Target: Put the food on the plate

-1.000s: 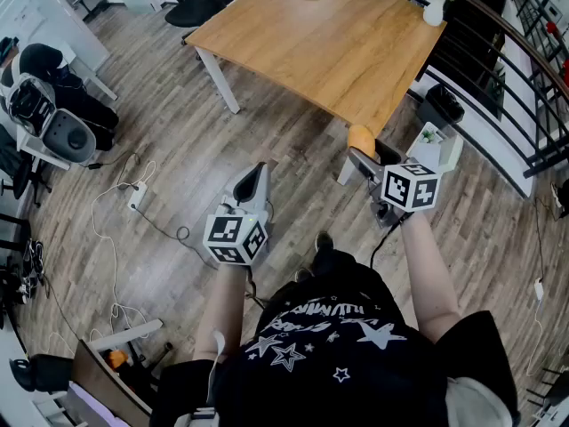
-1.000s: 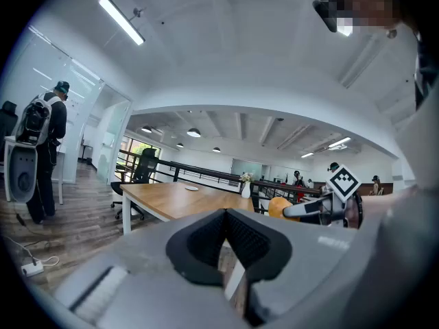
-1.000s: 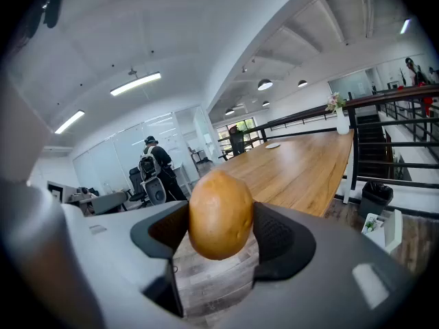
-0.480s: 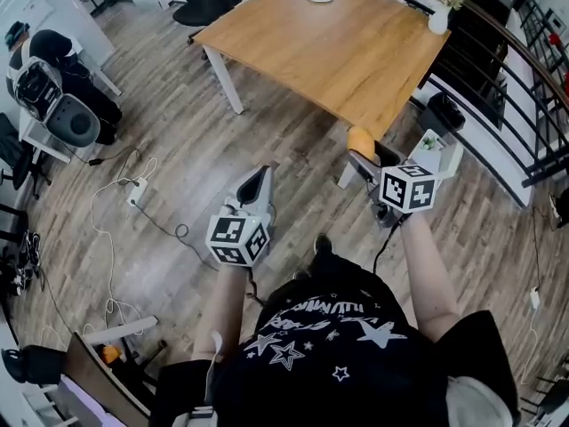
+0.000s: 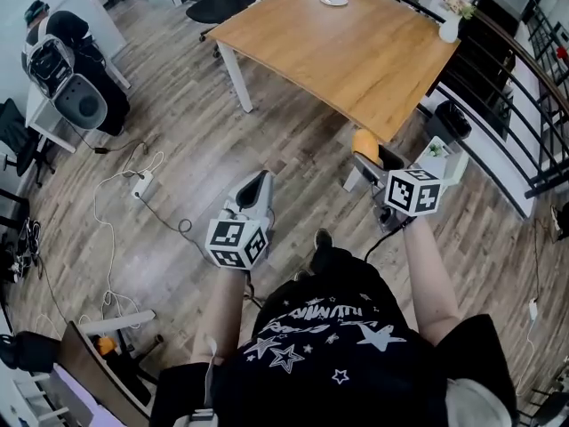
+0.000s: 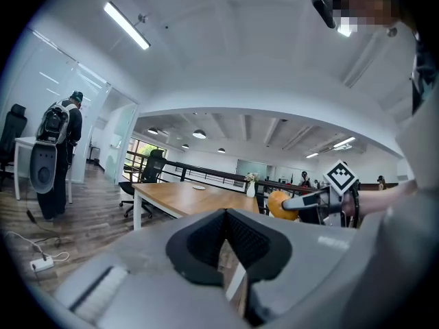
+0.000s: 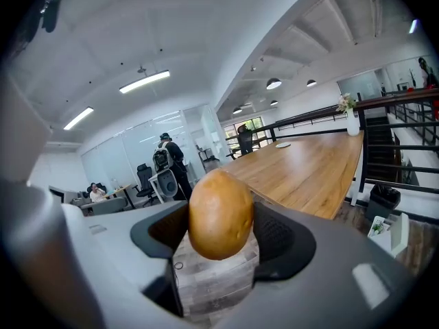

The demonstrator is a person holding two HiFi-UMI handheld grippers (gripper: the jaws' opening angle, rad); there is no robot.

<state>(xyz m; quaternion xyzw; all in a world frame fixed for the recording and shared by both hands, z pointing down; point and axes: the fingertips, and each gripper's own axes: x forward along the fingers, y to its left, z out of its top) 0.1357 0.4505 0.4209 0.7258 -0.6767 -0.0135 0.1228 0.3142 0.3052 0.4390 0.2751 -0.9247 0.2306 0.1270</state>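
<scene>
Flooring of grey-brown wood point(image 5: 191, 127) filled the left of the scene, with a white power strip point(image 5: 142, 185) and its cables lying on it. A person wearing a backpack point(image 6: 63, 125) stood at the far left. Right of the strip, the left gripper point(image 5: 260, 180) was held above the floor, its jaws drawn together with nothing between them. Beyond it stood the wooden table point(image 5: 356, 60). The plate point(image 5: 334, 0) sat on the table's far side, well apart from both grippers. Just off the table's near corner, the right gripper point(image 5: 365, 155) was clamped on the food point(image 7: 220, 214), a rounded golden-brown piece squeezed between the black pads point(image 7: 285, 240). It hung over the floor, not over the table. A white vase point(image 5: 450, 30) with flowers stood at the table's far right corner.
</scene>
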